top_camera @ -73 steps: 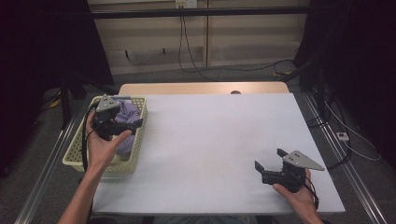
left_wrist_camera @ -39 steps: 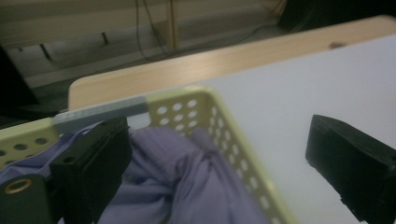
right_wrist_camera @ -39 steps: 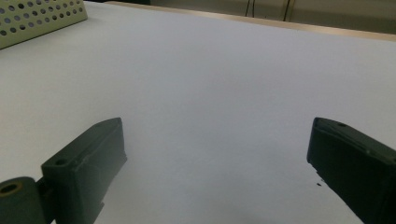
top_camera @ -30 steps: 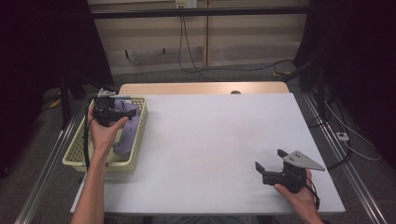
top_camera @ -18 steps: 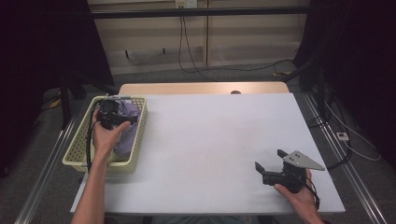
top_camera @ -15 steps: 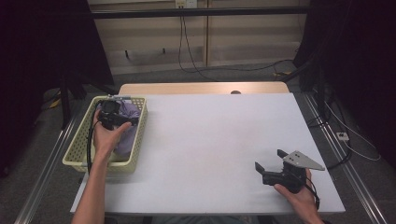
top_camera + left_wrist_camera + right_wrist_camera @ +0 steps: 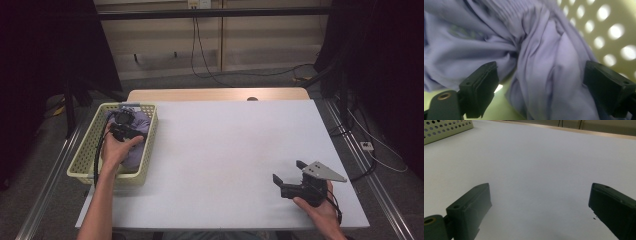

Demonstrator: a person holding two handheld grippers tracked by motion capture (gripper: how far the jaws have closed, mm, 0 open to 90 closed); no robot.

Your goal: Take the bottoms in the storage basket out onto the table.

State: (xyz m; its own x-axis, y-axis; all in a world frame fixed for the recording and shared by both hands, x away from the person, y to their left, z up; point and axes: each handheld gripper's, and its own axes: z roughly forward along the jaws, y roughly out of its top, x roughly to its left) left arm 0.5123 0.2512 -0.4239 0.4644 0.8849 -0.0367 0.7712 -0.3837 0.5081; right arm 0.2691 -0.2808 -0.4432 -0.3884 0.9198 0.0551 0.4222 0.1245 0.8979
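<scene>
A crumpled purple cloth (image 7: 141, 121) lies in a pale yellow perforated basket (image 7: 80, 166) at the table's left edge. My left gripper (image 7: 122, 120) is lowered into the basket, pointing down onto the cloth. In the left gripper view a thick fold of the purple cloth (image 7: 549, 50) bulges between the wide-set jaws of the left gripper (image 7: 541, 75), which have just been closing; the pads do not visibly pinch it. My right gripper (image 7: 287, 171) rests open near the table's front right, and in the right gripper view the right gripper (image 7: 540, 195) has nothing between its jaws.
A white table (image 7: 225, 145) spreads between the two hands, with a wooden strip along its far edge. The basket wall (image 7: 614, 30) stands close behind the cloth. A corner of the basket (image 7: 446, 127) shows far off. Cables run on the floor beyond the table.
My left hand has sunk from above the basket down onto the purple cloth and shifted slightly toward its far end. The right hand and its gripper have stayed in place.
</scene>
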